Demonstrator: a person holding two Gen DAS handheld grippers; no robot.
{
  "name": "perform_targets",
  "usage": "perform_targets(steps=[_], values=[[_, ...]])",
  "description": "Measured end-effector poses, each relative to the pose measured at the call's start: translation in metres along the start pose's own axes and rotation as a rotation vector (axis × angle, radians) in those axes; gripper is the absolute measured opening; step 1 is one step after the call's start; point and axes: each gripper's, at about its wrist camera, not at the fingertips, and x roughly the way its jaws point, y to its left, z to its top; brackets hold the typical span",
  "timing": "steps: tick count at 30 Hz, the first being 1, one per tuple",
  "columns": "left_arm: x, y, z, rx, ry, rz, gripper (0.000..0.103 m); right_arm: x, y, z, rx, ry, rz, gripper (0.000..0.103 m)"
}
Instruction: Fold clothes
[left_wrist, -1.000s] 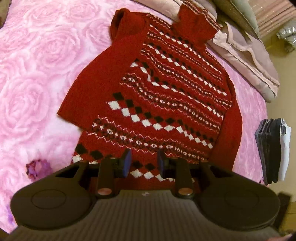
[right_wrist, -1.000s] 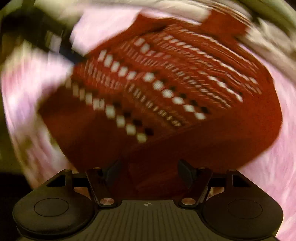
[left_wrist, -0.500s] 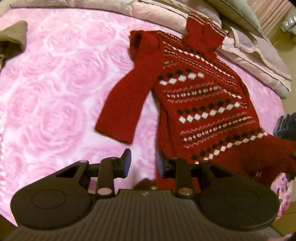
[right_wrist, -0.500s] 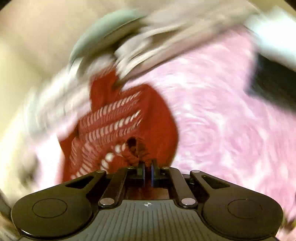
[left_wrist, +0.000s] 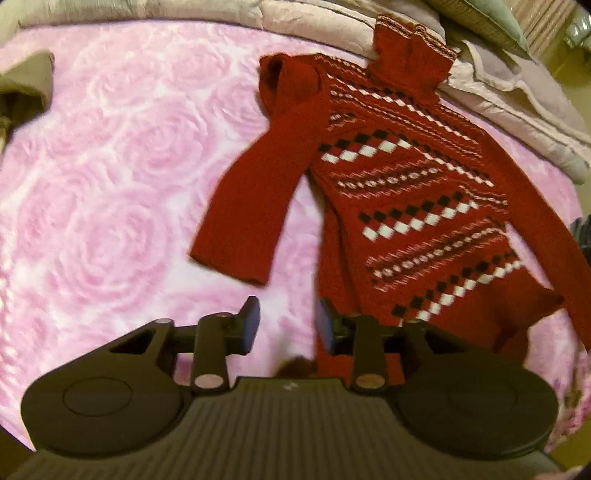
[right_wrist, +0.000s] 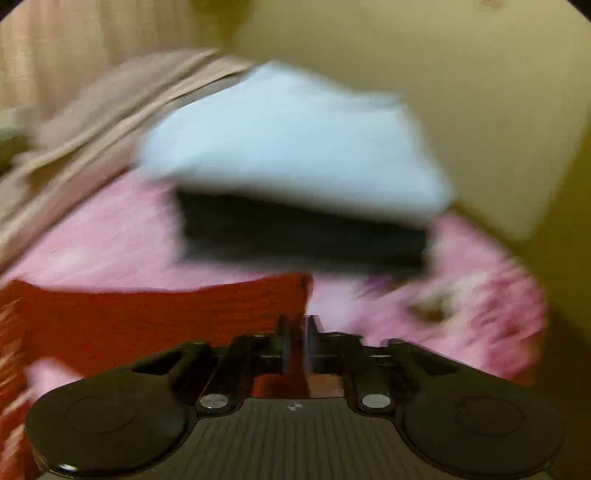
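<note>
Sweater lies on the pink bed, centre-right of the left view. Collar is at upper right, hem toward you, so its long axis runs away from the camera. One sleeve angles out to the left, cuff just beyond your left tongs. These stand apart, holding nothing, with the hem edge at their right finger. Your right tongs are pinched on red knit, blurred, at lower centre; a folded stack sits beyond. The left arm is nearer the loose sleeve.
</note>
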Motion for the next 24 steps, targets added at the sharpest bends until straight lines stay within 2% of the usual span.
perform_targets(steps=[1, 2, 4, 5, 7, 10, 12, 13, 14, 16, 19, 22, 24], values=[[0.002, -0.003, 0.001, 0.021, -0.015, 0.02, 0.041, -0.001, -0.008, 0.007, 0.016, -0.035, -0.071, 0.091], [0.004, -0.005, 0.002, 0.045, -0.029, 0.041, 0.047, -0.002, -0.016, 0.014, 0.03, -0.066, -0.134, 0.096], [0.016, -0.013, 0.005, 0.129, -0.051, 0.093, 0.055, -0.008, -0.012, 0.007, 0.025, -0.047, -0.049, 0.096], [0.023, -0.017, 0.006, 0.172, -0.063, 0.119, 0.058, -0.004, -0.004, 0.002, 0.003, -0.007, -0.021, 0.096], [0.039, -0.023, 0.008, 0.262, -0.08, 0.179, 0.062, 0.003, 0.013, -0.015, -0.026, 0.055, 0.016, 0.096], [0.074, -0.021, 0.016, 0.355, -0.072, 0.248, 0.061, 0.015, 0.034, -0.04, -0.014, 0.159, 0.067, 0.096], [0.093, -0.011, 0.023, 0.362, -0.047, 0.222, 0.045, 0.023, 0.048, -0.056, 0.005, 0.225, 0.09, 0.096], [0.102, -0.005, 0.027, 0.363, -0.037, 0.206, 0.019, 0.026, 0.054, -0.062, 0.013, 0.249, 0.096, 0.096], [0.101, 0.003, 0.033, 0.339, -0.045, 0.174, 0.01, 0.026, 0.061, -0.065, 0.016, 0.268, 0.098, 0.096], [0.089, 0.02, 0.052, 0.284, -0.079, 0.172, 0.009, 0.025, 0.073, -0.069, 0.017, 0.294, 0.103, 0.096], [0.047, 0.07, 0.094, 0.206, -0.204, 0.222, 0.009, 0.02, 0.089, -0.069, -0.004, 0.29, 0.1, 0.096], [-0.003, 0.142, 0.15, 0.115, -0.331, 0.348, 0.009, 0.012, 0.106, -0.071, 0.011, 0.292, 0.091, 0.096], [-0.025, 0.196, 0.189, 0.051, -0.377, 0.466, 0.009, 0.006, 0.121, -0.076, 0.025, 0.289, 0.096, 0.096]])
